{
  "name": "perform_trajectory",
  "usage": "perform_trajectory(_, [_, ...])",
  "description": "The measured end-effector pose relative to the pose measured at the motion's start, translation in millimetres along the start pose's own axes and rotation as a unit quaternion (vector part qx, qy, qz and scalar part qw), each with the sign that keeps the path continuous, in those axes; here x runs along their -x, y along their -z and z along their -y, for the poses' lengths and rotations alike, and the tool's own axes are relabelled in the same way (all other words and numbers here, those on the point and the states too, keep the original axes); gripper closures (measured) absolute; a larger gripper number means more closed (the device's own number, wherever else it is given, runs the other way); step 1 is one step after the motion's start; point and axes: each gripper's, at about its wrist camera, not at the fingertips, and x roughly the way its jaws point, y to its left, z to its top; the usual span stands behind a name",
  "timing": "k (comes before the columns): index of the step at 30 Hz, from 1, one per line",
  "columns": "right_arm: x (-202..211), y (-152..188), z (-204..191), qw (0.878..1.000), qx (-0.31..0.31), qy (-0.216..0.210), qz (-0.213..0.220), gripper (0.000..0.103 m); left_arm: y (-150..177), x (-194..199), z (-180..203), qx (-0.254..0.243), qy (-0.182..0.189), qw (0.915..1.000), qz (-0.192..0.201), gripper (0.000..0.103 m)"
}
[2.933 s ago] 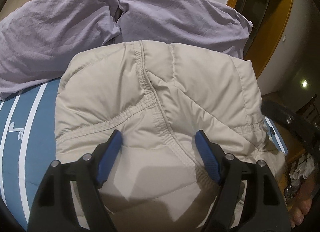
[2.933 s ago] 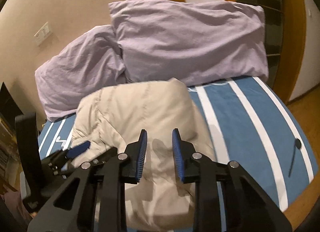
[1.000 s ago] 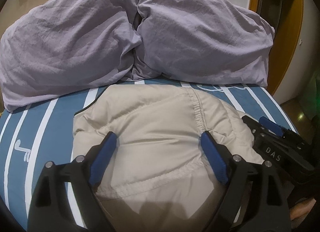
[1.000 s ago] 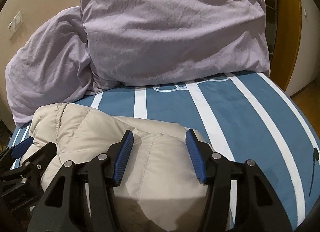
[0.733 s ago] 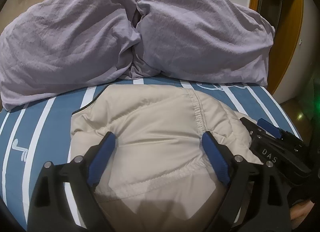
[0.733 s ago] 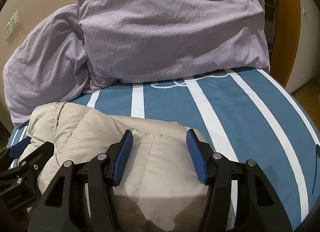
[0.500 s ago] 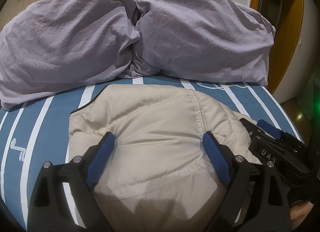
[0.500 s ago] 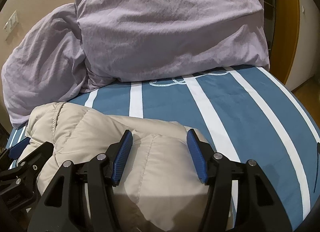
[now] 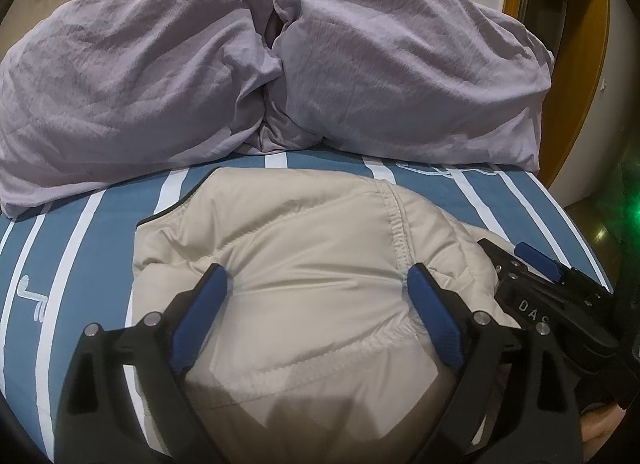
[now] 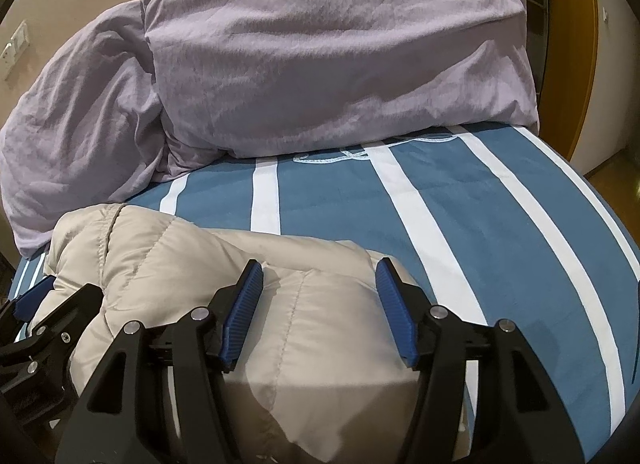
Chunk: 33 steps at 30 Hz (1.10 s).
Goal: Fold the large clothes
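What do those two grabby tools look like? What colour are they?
Each tool is black plastic with two angled fingers. The left tool and the right tool both have bright blue ribbed pads inside the fingers and small silver screws at the joints. In the left camera's view, the right tool's side shows the white letters "DAS". No cables or sleeves show.

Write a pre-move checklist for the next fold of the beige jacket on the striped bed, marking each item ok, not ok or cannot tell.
1. Left gripper open, fingers either side of a jacket bulge: ok.
2. Right gripper open over the jacket: ok.
3. Jacket folded flat: not ok, puffy mound.
4. Jacket apart from pillows: ok.
5. Bare bedsheet to the right: ok.
6. Sleeves tucked in: cannot tell.
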Motion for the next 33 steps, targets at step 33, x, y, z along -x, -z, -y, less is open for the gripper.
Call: perform_trajectory(33, [79.9, 62.0, 19.5, 0.997, 0.041, -0.066, -0.027, 0.042, 42.8, 70.9, 10.9, -0.013, -0.005, 0.9996, -0.025, 0.010])
